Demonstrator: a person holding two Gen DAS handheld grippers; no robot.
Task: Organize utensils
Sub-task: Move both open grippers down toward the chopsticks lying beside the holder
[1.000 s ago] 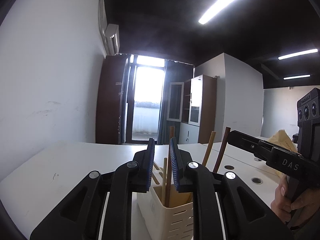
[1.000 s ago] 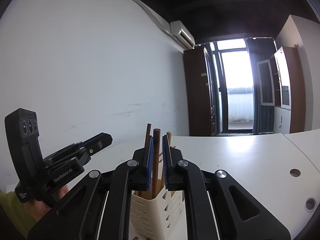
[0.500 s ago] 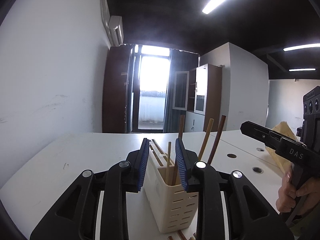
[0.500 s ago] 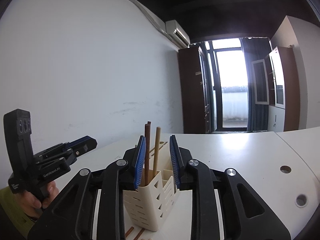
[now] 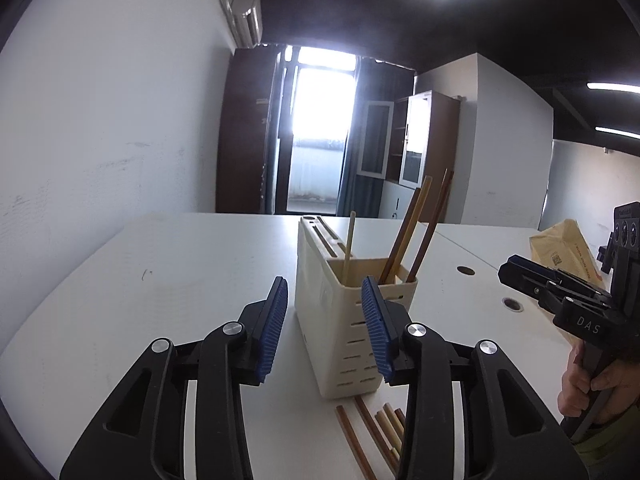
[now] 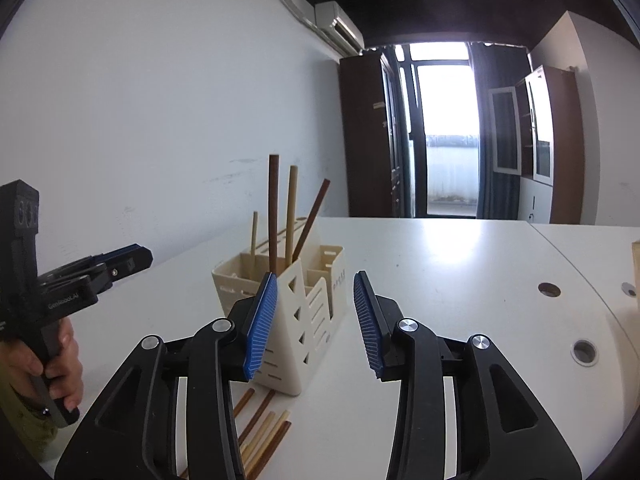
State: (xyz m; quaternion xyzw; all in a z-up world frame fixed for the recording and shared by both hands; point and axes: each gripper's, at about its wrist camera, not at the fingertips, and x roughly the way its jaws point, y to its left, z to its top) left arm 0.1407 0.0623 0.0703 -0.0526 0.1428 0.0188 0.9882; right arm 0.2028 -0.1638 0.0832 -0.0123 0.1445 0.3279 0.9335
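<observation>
Right, cream utensil holder [image 5: 352,320] stands mid-bench w/ four chopsticks [image 6: 273,216] upright or leaning in it; more loose chopsticks [image 5: 376,432] lie flat on the white bench [image 5: 180,280] just by its near side. My left tool [image 5: 324,326] and right tool [image 6: 316,320] both released, holding nothing, fingers either side of the holder, not touching.
</observation>
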